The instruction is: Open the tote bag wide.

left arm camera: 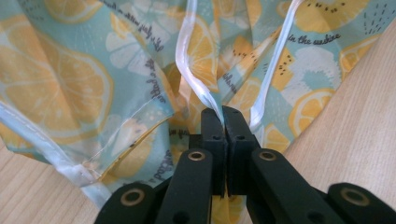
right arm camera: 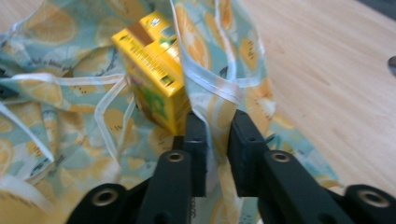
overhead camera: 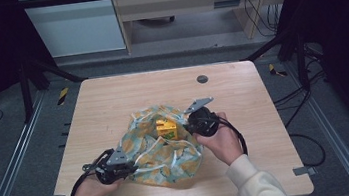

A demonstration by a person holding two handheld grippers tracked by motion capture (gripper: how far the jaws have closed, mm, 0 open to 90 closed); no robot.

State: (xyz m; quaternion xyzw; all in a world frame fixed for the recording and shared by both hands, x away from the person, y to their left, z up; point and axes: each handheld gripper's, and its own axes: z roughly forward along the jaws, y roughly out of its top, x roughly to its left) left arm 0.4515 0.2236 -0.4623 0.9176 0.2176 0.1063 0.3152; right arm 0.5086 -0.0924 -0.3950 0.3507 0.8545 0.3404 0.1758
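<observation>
We look down on a pale wooden surface point(overhead camera: 112, 100) with a small dark round plug point(overhead camera: 202, 79) near its far edge. It stands inside a black frame, with grey floor around it, cables on the right and a light cabinet beyond the far edge.

The far half of the surface and both side margins lie bare, so there is open room far, left and right of the work. The near edge is close to the hands.

A thin bag point(overhead camera: 169, 154) printed with lemon slices on pale teal, trimmed with white ribbon, lies crumpled at the near middle of the surface. A yellow carton point(overhead camera: 167, 129) stands tilted in its opening, on the far side.

Our left gripper point(overhead camera: 120, 161) sits at the bag's near left corner, jaws clenched on a white ribbon strap point(left arm camera: 198, 84). Our right gripper point(overhead camera: 189, 126) sits at the bag's right side, just beside the carton; its jaws stand a little apart with the bag's ribbon-edged rim point(right arm camera: 219, 93) between them, and we cannot tell whether the pads press on it.
</observation>
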